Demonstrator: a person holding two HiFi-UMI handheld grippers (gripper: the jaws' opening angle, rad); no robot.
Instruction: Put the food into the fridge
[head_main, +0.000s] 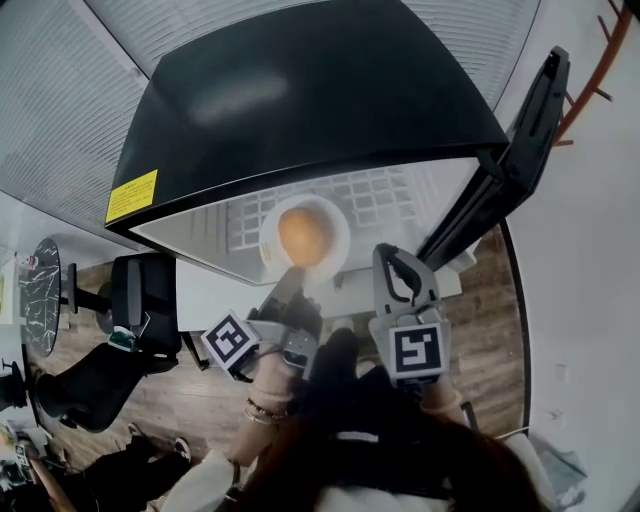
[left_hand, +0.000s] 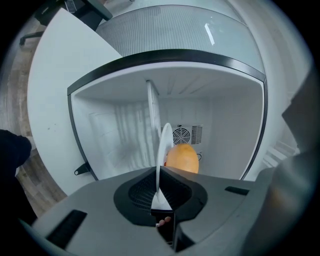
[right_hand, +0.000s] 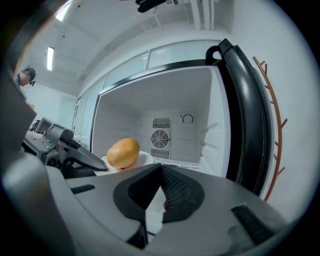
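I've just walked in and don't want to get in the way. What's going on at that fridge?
A person stands before the open fridge with a gripper in each hand. The left gripper is shut on the rim of a white plate that carries an orange-yellow oval food. It holds the plate at the fridge's opening, by the wire shelf; I cannot tell whether the plate rests there. The right gripper is shut and empty beside it. The fridge door stands open on the right.

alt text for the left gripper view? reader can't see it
The left gripper is clamped on the rim of a white plate, seen edge-on, carrying a round orange food item. Ahead is an open fridge with a white interior and a fan vent at the back.
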